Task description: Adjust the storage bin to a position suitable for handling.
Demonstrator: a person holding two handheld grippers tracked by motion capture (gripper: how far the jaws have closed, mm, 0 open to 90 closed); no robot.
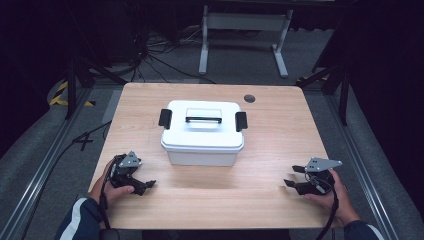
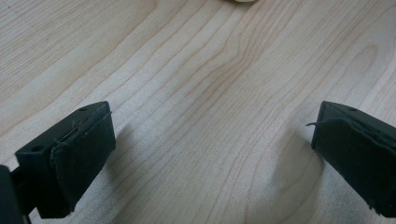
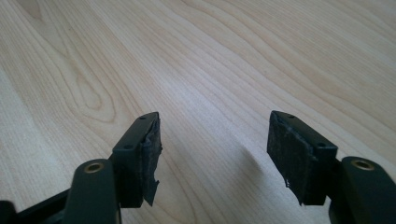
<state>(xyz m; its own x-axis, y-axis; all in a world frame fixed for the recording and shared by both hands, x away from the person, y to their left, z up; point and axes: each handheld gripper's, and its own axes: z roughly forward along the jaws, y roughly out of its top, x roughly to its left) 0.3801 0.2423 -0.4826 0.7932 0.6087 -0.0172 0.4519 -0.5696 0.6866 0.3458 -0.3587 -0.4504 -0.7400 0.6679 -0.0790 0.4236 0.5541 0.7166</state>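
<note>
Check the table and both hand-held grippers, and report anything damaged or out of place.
The right hand-held gripper has frayed pads with torn, peeling edges. The left hand-held gripper has one lifted pad edge. The white box sits square, lid on, both black latches in place.

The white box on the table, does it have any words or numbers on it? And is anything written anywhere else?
No text can be read anywhere.
White box: plain lid, black handle and black latches, no label visible.
Table: bare wood grain, no writing; the dark round spot near its far edge is not a sign.
Left gripper and right gripper: no markings legible.
Floor at the left: yellow and black striped tape, no letters.
</note>
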